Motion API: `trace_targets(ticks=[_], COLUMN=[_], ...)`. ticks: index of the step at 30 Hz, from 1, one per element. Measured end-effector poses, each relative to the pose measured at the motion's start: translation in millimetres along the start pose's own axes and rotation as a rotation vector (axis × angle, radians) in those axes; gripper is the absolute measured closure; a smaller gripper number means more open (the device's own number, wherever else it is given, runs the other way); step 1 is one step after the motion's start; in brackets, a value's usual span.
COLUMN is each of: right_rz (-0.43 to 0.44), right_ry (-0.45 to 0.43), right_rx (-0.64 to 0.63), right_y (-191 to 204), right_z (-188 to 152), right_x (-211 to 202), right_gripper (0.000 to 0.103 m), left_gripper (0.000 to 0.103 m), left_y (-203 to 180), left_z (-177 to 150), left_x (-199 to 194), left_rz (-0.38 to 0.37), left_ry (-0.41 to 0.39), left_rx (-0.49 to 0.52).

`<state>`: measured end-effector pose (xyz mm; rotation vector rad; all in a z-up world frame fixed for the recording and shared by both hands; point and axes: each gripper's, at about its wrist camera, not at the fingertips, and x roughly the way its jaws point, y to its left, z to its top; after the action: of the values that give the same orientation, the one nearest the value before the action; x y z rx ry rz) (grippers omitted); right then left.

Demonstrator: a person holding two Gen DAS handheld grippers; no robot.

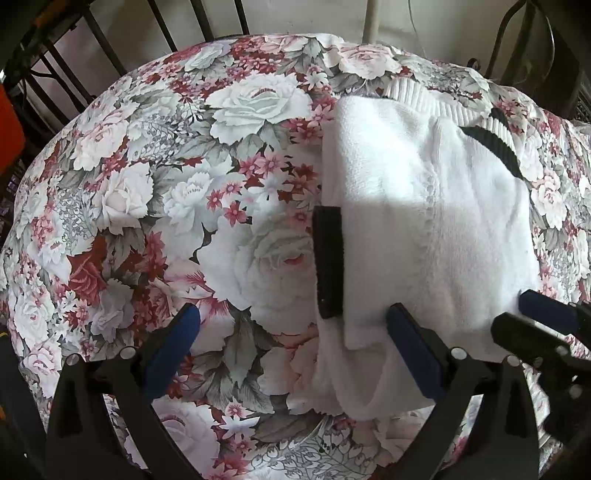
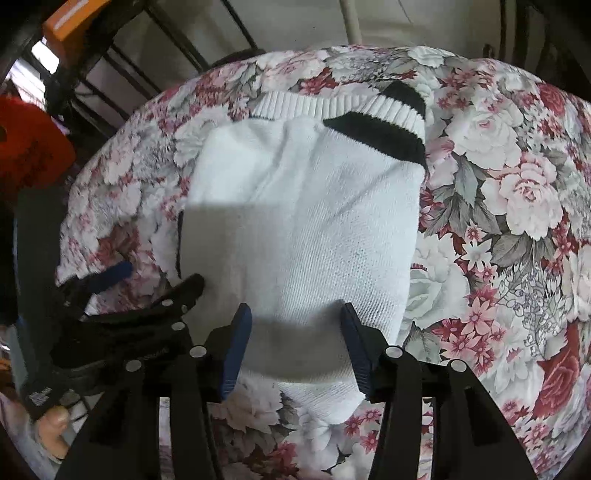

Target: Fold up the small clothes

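A white knit garment (image 1: 436, 221) with black trim lies folded on the floral cloth (image 1: 147, 184); it also shows in the right wrist view (image 2: 303, 229). A black band (image 1: 328, 258) runs along its left edge. My left gripper (image 1: 295, 321) is open at the garment's near left edge, its right finger resting on the white fabric. My right gripper (image 2: 295, 314) is open with both fingers on the garment's near edge. The right gripper also shows at the right in the left wrist view (image 1: 528, 314).
The floral cloth covers a round surface. Dark metal bars (image 1: 110, 48) and a pale wall stand behind it. An orange box (image 2: 70, 18) and a red object (image 2: 33, 144) sit at the far left.
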<state>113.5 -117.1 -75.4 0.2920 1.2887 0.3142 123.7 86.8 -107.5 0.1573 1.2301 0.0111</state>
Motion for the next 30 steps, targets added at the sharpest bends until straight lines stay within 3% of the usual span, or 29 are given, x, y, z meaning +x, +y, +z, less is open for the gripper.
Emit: trace_targets(ticks=[4,9,18,23,30], right_rz=[0.016,0.053,0.121,0.143,0.173], right_ry=[-0.025,-0.066,-0.106,-0.117,-0.130], right_rx=[0.037,0.081,0.215,0.225,0.228], right_y=[-8.3,-18.4,-52.7,-64.2,-85.0], right_z=[2.6,6.5,8.9,4.6,-4.2], right_x=[-7.8,-17.2,-19.3,-18.5,-17.6], right_gripper=[0.050,0.033,0.024,0.021,0.019], left_gripper=[0.004,0.004,0.004,0.004,0.004], left_y=[0.2,-2.8,-5.5,-5.2,-12.8], left_z=[3.9,7.1,13.0,20.2,23.2], left_x=[-11.4,-21.4,-14.0,-11.6,-2.6], left_rz=[-0.013,-0.026,-0.050,-0.094,-0.090], left_ry=[-0.013,-0.042,-0.027,-0.023,-0.014], left_rx=[-0.007,-0.003,-0.010,-0.031,-0.012])
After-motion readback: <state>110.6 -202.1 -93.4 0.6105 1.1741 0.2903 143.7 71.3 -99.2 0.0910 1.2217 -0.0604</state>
